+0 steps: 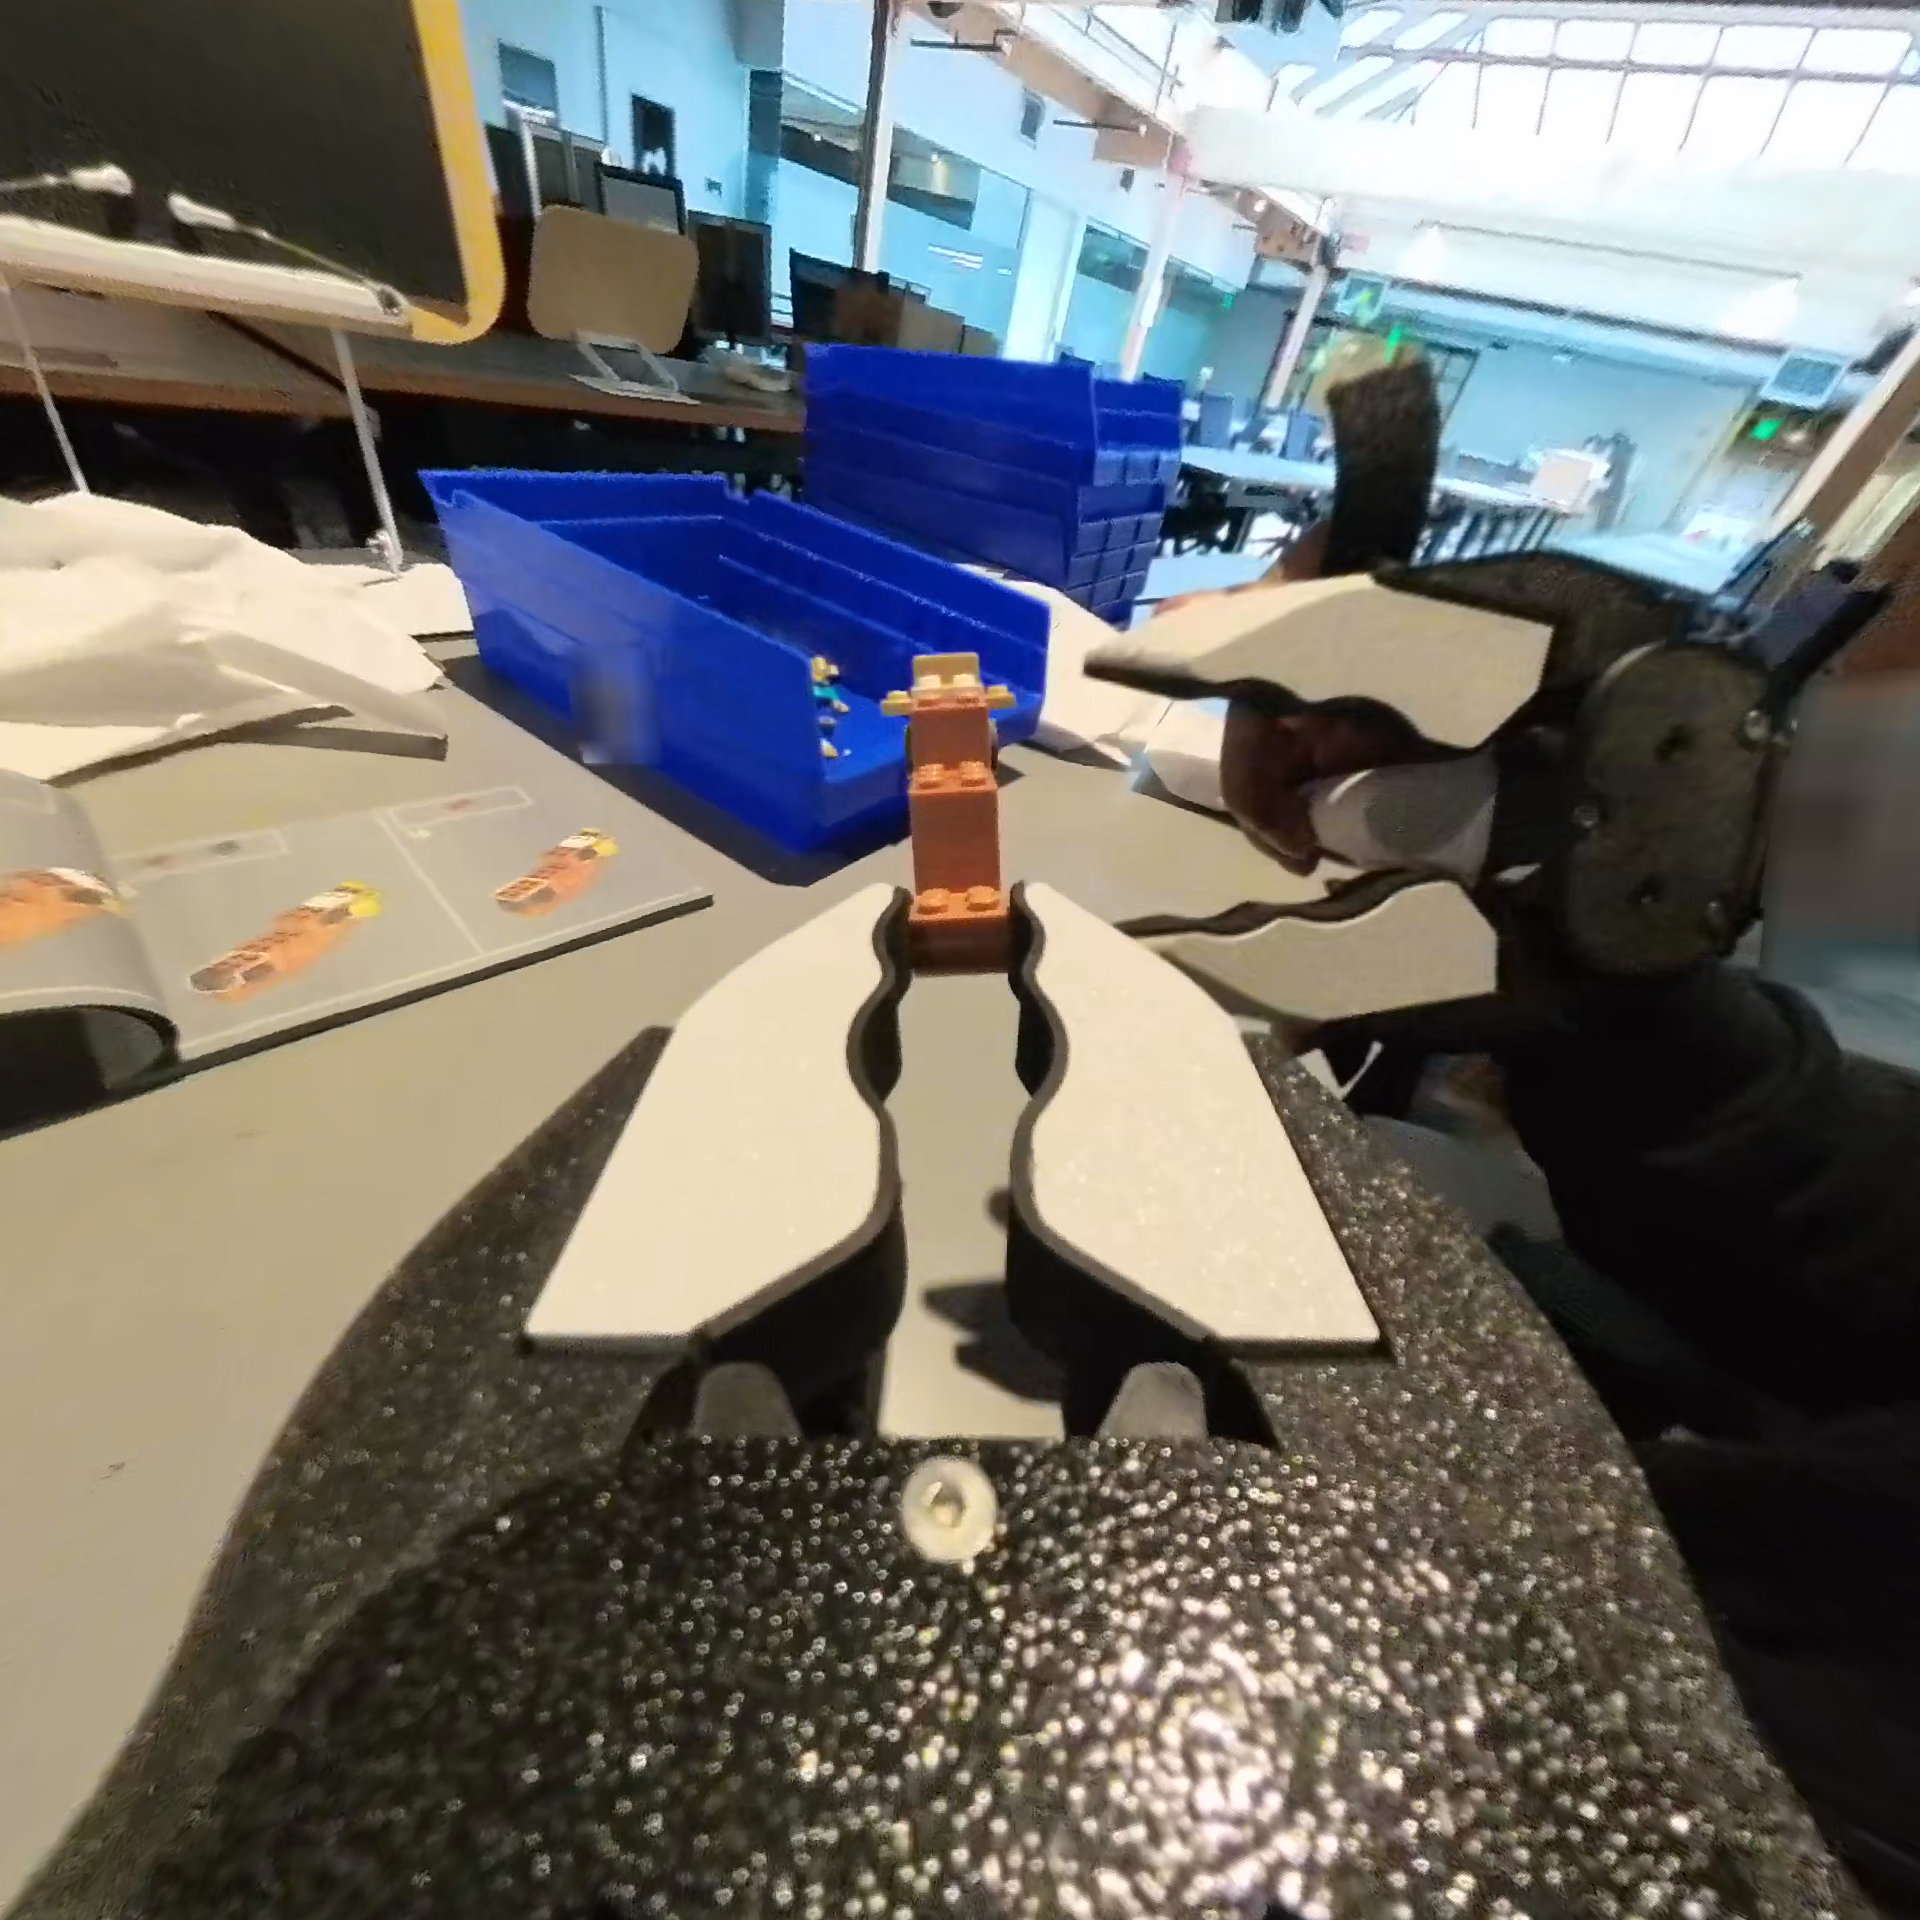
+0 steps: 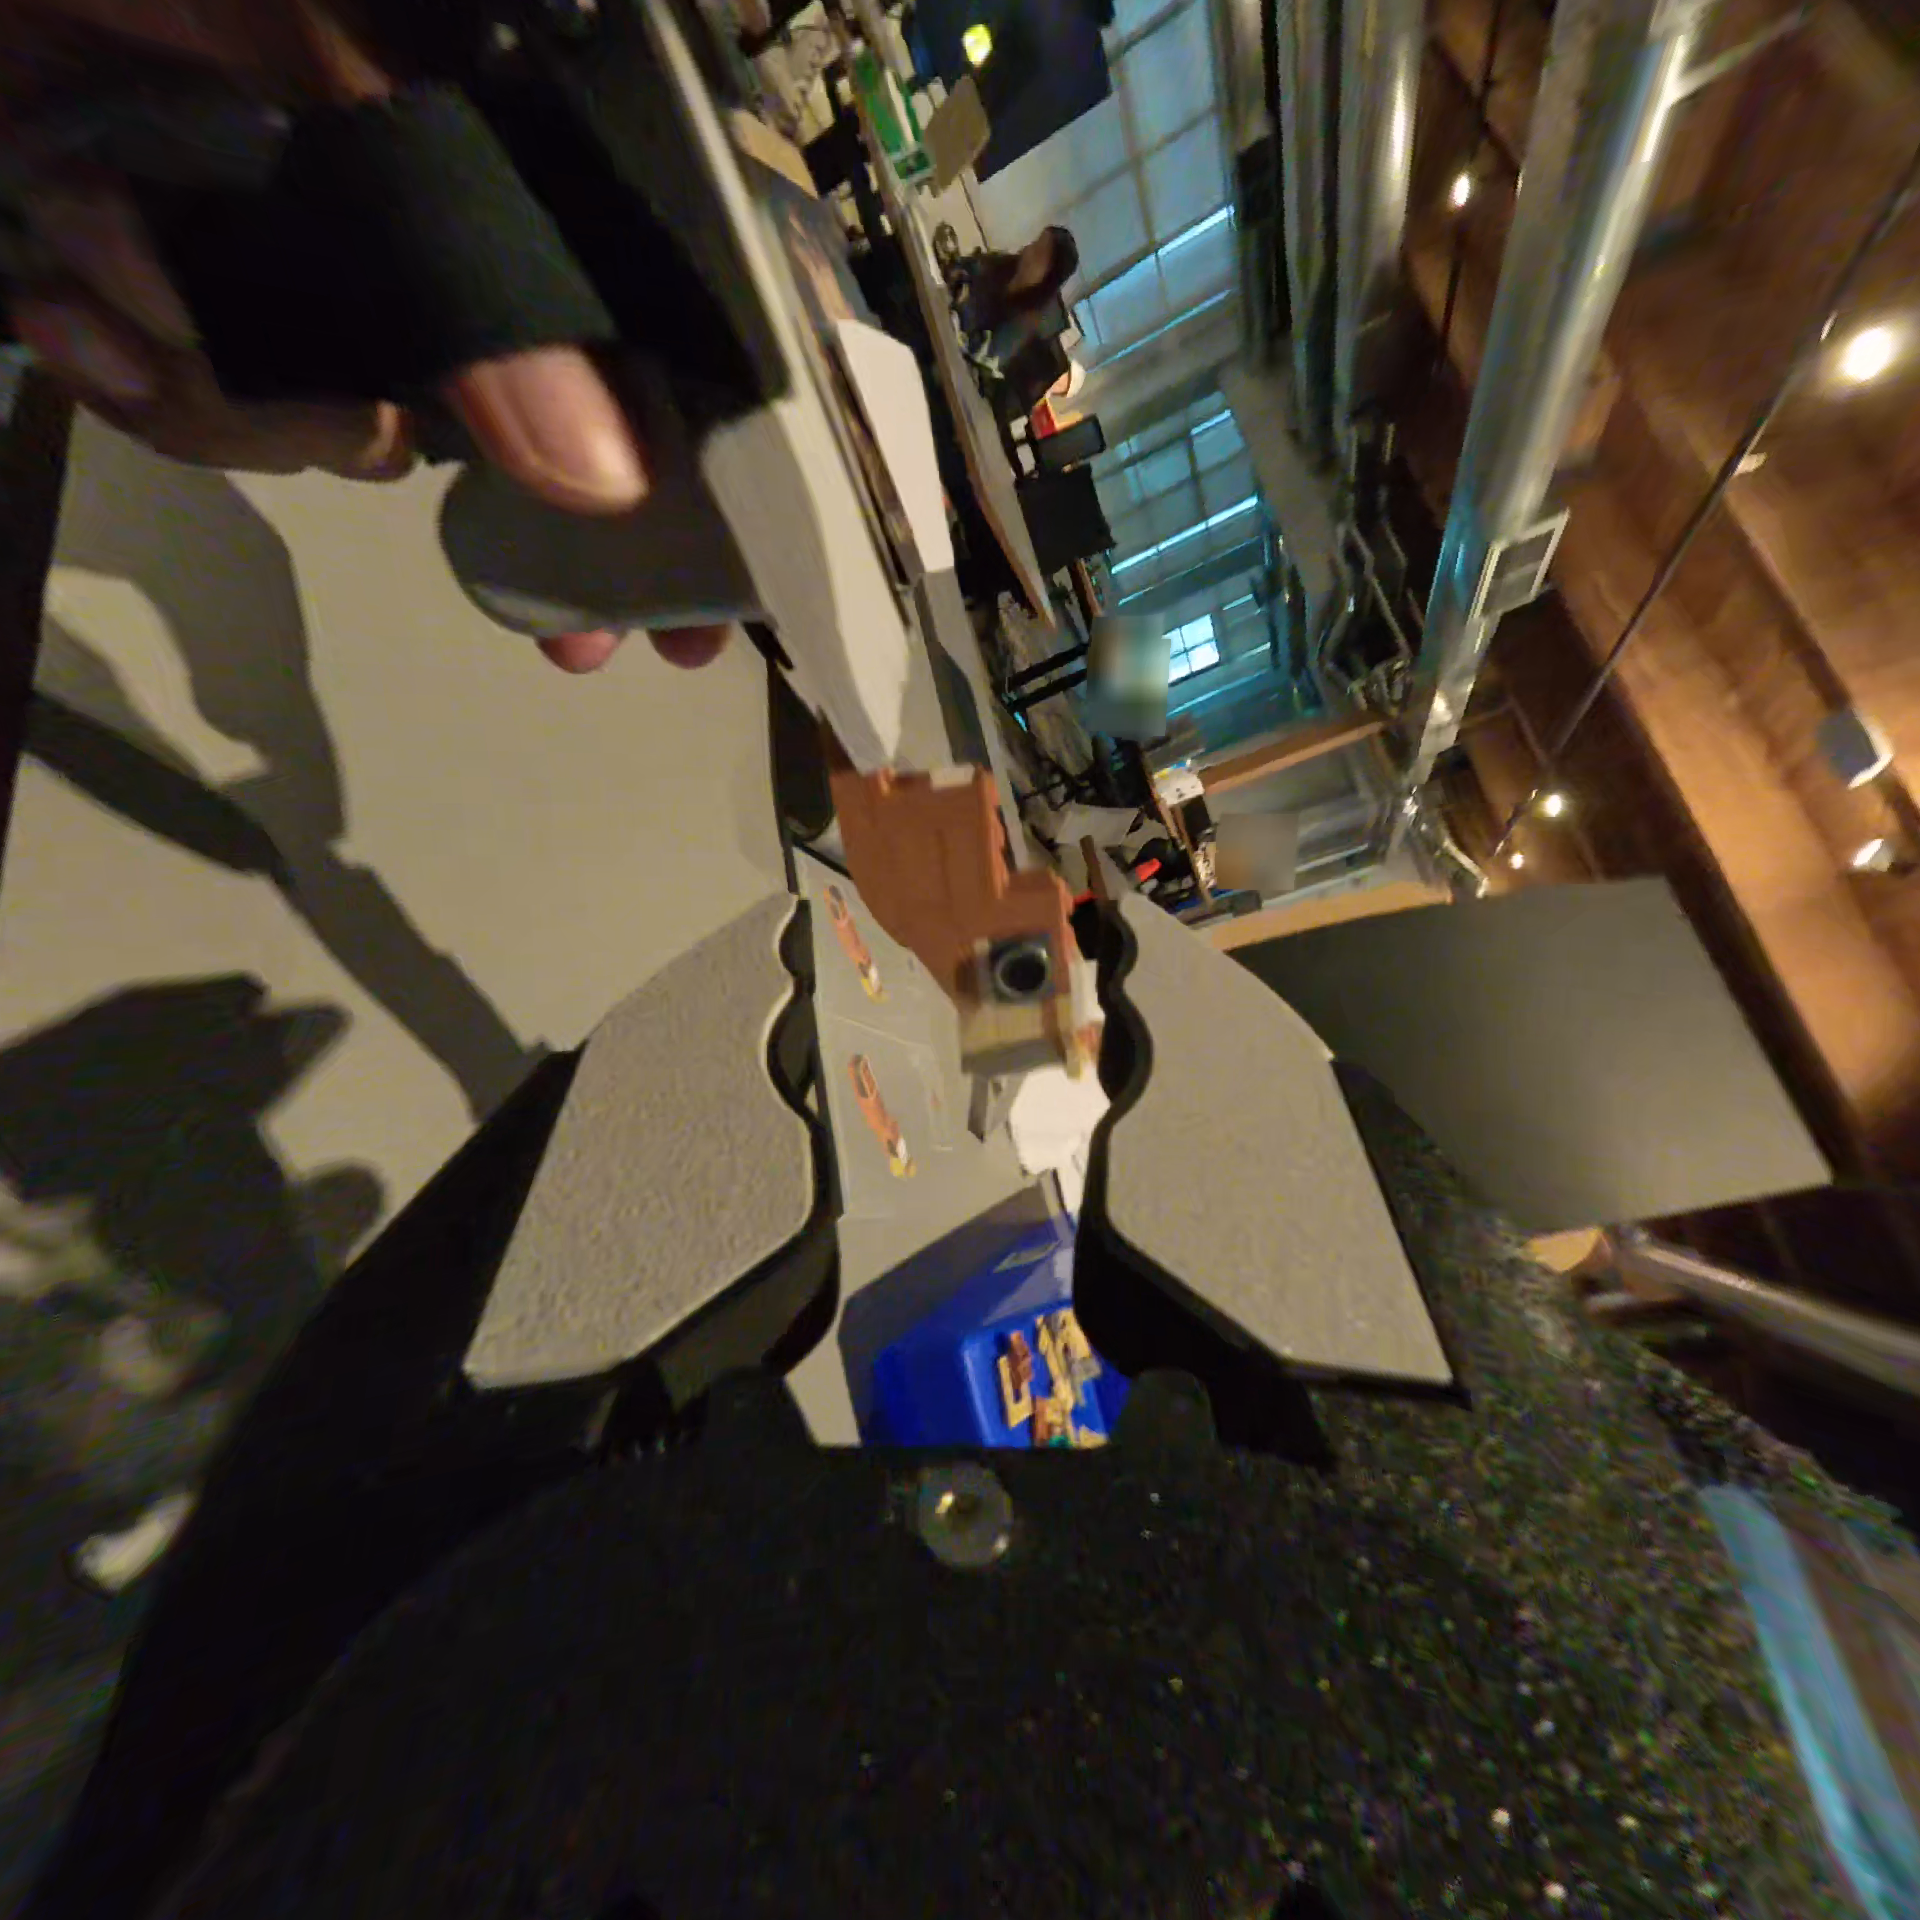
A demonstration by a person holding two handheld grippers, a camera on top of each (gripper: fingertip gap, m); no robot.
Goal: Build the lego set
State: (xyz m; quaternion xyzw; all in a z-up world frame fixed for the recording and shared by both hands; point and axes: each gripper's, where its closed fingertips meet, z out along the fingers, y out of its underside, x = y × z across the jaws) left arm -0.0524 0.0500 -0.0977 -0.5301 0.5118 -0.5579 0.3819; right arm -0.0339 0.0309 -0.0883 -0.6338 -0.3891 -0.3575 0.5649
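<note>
Grey matte table (image 1: 312, 1195), far blue ribbed plastic bin (image 1: 727, 623), open glossy instruction booklet (image 1: 343, 914) left. Mid-assembly, judged. Left gripper (image 1: 958, 925) clamped on studded brown lego build (image 1: 951, 831), held aloft. Right gripper (image 2: 951, 987) spread wide, empty, near build's tan end. Next: fetch a brick, align studs

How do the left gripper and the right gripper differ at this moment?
The left gripper is shut on the brown lego model, clamping its near end; the right gripper is open and grips nothing. The left gripper lies flat, fingers side by side; the right gripper is rolled sideways, one finger above the other. Both have grey fingers on black speckled bodies.
</note>
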